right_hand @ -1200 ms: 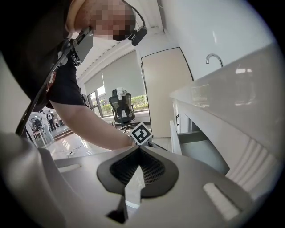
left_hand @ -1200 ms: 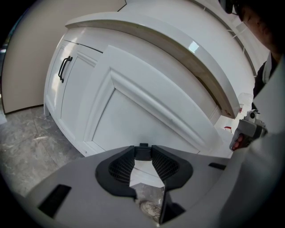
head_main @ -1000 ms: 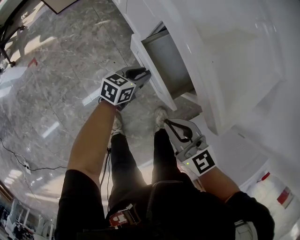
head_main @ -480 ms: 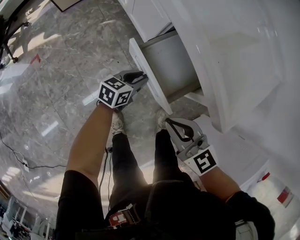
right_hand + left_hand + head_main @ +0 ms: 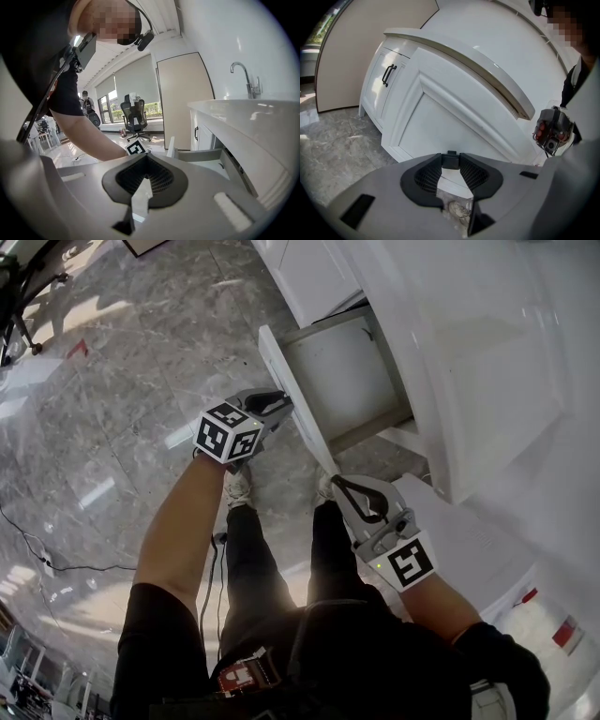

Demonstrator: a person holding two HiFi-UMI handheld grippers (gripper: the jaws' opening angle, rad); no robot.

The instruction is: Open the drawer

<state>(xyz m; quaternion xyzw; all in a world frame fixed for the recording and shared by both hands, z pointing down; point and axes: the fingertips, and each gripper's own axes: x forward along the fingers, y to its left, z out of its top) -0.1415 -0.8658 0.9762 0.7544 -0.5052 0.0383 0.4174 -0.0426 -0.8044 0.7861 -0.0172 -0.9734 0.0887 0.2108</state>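
The white drawer front (image 5: 286,371) stands pulled out from the white cabinet, and the drawer's pale inside (image 5: 342,376) lies open to view. My left gripper (image 5: 281,402) is at the drawer front, shut on the small black drawer handle (image 5: 450,160), which sits between its two ribbed pads. In the left gripper view the panelled drawer front (image 5: 454,117) fills the picture. My right gripper (image 5: 336,483) hangs lower, below the drawer's near corner, shut with nothing in it. In the right gripper view its tips (image 5: 146,157) meet, with the drawer's grey side wall (image 5: 201,154) beyond.
The white counter (image 5: 487,352) overhangs the drawer at the right, with a sink tap (image 5: 246,79) on it. Cabinet doors with a black handle (image 5: 388,75) stand further left. My legs and shoes (image 5: 239,488) are on the marble floor (image 5: 112,381), where a cable (image 5: 56,568) lies.
The drawer has slid further out of the cabinet, showing more of its inside. My left gripper has come back with the handle. The right gripper has hardly shifted.
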